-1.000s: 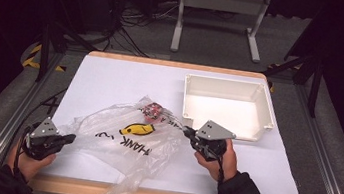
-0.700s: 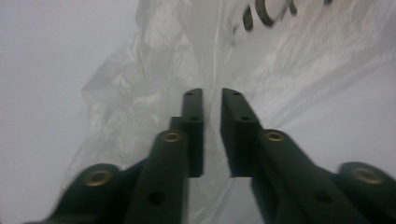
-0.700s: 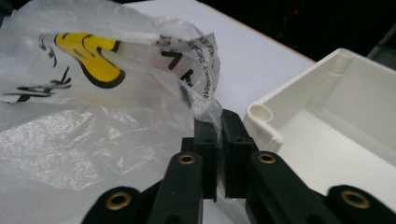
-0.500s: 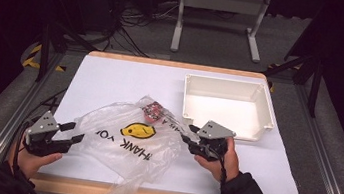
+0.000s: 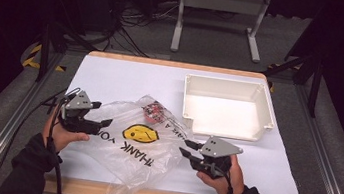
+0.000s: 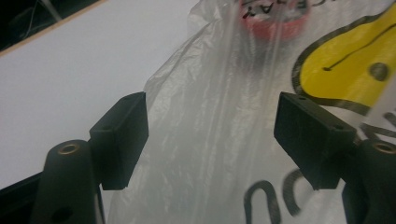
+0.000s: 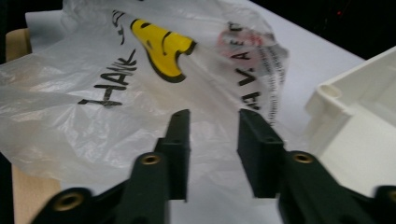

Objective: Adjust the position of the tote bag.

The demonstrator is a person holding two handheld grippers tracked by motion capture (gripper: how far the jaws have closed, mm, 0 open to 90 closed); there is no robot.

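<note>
Plastic bag (image 5: pixel 139 138) flat between both tools, left tool (image 5: pixel 102 123) open above its edge, right tool (image 5: pixel 187 147) open beside it

A white tray (image 5: pixel 227 92) sits at the table's (image 5: pixel 117 72) far right (a metal stand (image 5: pixel 221 2) behind it).

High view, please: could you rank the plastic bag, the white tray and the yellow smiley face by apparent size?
1. plastic bag, largest, though crumpled and running past the table edge.
2. white tray, somewhat smaller but farther from the camera, so the gap is unsure.
3. yellow smiley face, clearly smallest.
</note>
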